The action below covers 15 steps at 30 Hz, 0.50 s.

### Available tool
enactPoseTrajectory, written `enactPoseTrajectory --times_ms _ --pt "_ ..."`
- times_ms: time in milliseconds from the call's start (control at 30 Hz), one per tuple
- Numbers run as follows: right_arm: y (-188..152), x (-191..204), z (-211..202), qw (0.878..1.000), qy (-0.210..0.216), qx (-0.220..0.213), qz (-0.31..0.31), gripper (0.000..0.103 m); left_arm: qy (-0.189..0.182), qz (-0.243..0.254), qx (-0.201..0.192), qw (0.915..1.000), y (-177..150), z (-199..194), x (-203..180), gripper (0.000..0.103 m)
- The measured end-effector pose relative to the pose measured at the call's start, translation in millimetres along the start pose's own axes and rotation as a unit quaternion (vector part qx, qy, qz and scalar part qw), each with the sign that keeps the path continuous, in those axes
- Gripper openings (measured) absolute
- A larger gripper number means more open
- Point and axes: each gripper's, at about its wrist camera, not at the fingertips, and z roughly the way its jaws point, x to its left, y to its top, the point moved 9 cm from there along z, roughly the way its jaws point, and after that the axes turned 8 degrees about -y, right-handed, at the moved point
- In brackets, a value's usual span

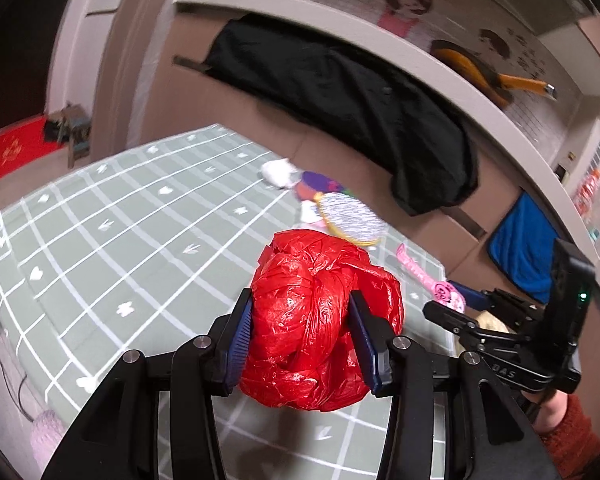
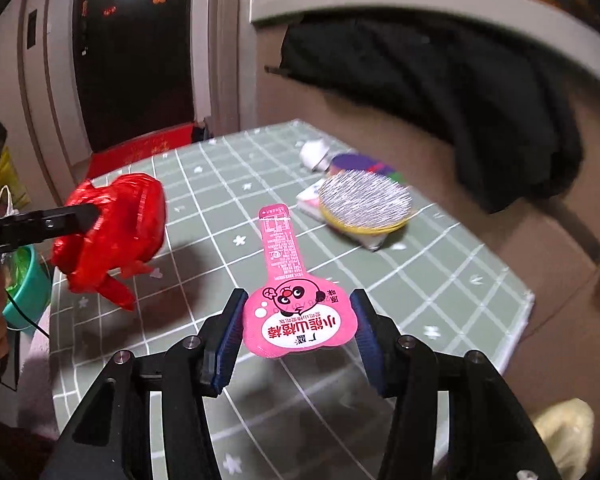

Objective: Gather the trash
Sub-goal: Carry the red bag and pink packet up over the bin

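Observation:
My left gripper (image 1: 300,324) is shut on a crumpled red plastic bag (image 1: 320,320) and holds it above the table; the bag also shows at the left of the right wrist view (image 2: 115,224). A pink snack wrapper (image 2: 291,304) with a cartoon face lies flat on the green checked tablecloth (image 2: 203,184). My right gripper (image 2: 297,320) is open, its blue pads on either side of the wrapper's wide end, apart from it. In the left wrist view the wrapper (image 1: 428,280) lies by the right gripper (image 1: 472,308).
A round yellow-rimmed brush (image 2: 364,204) lies on a white packet, with a purple item (image 2: 360,164) and a crumpled white tissue (image 2: 314,152) behind it. A black garment (image 2: 440,92) hangs behind the table. A teal bin (image 2: 23,284) stands left of the table.

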Motion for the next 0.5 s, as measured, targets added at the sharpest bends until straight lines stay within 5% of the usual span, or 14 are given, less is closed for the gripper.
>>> enactPoseTrajectory --times_ms 233,500 --pt "-1 -53 -69 0.997 -0.039 -0.050 0.045 0.048 -0.040 0.066 -0.011 0.9969 19 3 -80 0.047" --pt "-5 -119 -162 0.983 -0.097 -0.125 0.096 0.048 -0.105 0.143 -0.038 0.9834 40 5 -198 0.047"
